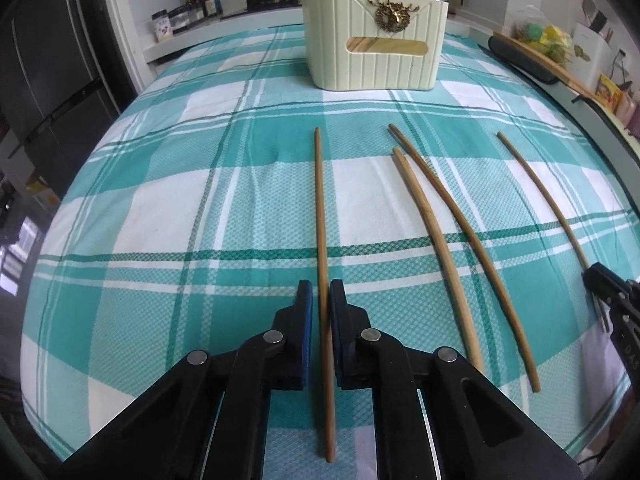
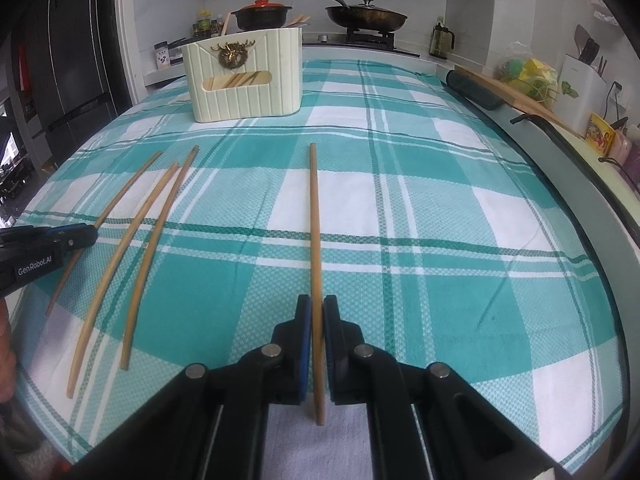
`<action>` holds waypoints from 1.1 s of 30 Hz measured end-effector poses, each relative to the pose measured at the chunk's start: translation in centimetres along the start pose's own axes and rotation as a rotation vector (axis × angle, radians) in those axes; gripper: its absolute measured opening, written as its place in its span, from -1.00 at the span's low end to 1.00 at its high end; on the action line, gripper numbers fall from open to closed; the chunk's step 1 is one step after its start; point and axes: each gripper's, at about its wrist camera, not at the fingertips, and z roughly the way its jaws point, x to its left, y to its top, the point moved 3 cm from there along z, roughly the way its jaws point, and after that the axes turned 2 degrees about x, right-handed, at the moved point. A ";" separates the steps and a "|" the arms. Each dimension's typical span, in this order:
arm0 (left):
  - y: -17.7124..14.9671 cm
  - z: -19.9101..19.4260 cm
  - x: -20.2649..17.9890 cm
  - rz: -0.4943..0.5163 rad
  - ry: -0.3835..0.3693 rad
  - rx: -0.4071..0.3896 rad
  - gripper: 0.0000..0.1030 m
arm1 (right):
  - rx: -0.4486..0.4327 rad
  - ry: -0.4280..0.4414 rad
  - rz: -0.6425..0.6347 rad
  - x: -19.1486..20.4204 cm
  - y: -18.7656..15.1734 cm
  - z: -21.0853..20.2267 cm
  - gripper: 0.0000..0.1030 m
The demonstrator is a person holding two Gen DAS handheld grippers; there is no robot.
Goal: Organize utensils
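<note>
Gripping a chopstick apiece, two hand-held grippers work over a kitchen table covered in a teal-and-white checked cloth (image 1: 180,184). On the left, the left gripper (image 1: 321,300) has its blue-padded jaws drawn in on either side of the leftmost chopstick (image 1: 322,216), which lies flat on the cloth and runs back between the fingers toward the camera; the pads appear to press on the wood. Just to its right, two loose chopsticks (image 1: 448,216) lie side by side, nearly touching at their far ends and untouched by either tool. Further right, the right gripper (image 2: 316,312) has its jaws nearly together, clamped on the rightmost chopstick (image 2: 314,216), whose tip points toward the far end of the table; whether that stick is off the cloth cannot be told. At the far end of the cloth stands a cream ribbed utensil holder (image 1: 372,60) with a gold deer emblem, more chopsticks poking from its top. Behind it, on the stove, sit a black pot with a red lid (image 2: 262,14) and a lidded wok (image 2: 366,16).
</note>
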 end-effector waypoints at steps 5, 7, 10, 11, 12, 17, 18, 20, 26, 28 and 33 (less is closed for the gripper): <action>-1.1 -0.5 2.0 -0.010 0.032 -0.002 -0.76 | -0.007 -0.023 -0.002 -0.5 -0.3 -0.2 -0.88; -1.2 -0.6 2.5 -0.019 0.035 -0.004 -0.42 | -0.014 -0.029 -0.007 -0.6 -0.4 -0.3 -0.88; -1.3 -0.6 3.0 -0.033 0.040 -0.009 0.42 | -0.025 -0.015 0.011 -0.9 -0.6 -0.3 -0.85; -1.4 -0.6 3.0 -0.033 0.032 -0.010 0.44 | -0.026 -0.016 0.017 -1.0 -0.6 -0.3 -0.80; -1.5 -0.4 3.0 -0.029 0.029 -0.004 0.46 | -0.028 -0.019 0.018 -1.0 -0.6 -0.3 -0.74; -1.7 0.0 3.4 -0.038 0.056 -0.024 0.80 | -0.044 -0.049 0.030 -1.5 -0.9 -0.3 -0.30; -1.7 0.2 3.7 -0.053 0.048 -0.019 0.84 | -0.046 -0.047 0.030 -1.5 -0.9 -0.3 -0.30; -1.7 0.7 4.5 -0.097 0.016 0.005 0.95 | -0.052 -0.054 0.020 -1.4 -1.0 -0.3 -0.29; -1.7 0.9 4.4 -0.094 0.017 0.006 0.99 | -0.063 -0.044 0.027 -1.6 -0.8 -0.1 -0.28; -1.8 0.9 4.4 -0.094 0.011 0.004 0.99 | -0.063 -0.049 0.021 -1.5 -0.8 0.0 -0.28; -1.8 0.9 4.5 -0.091 0.005 0.002 0.99 | -0.068 -0.064 0.011 -1.3 -0.8 0.0 -0.28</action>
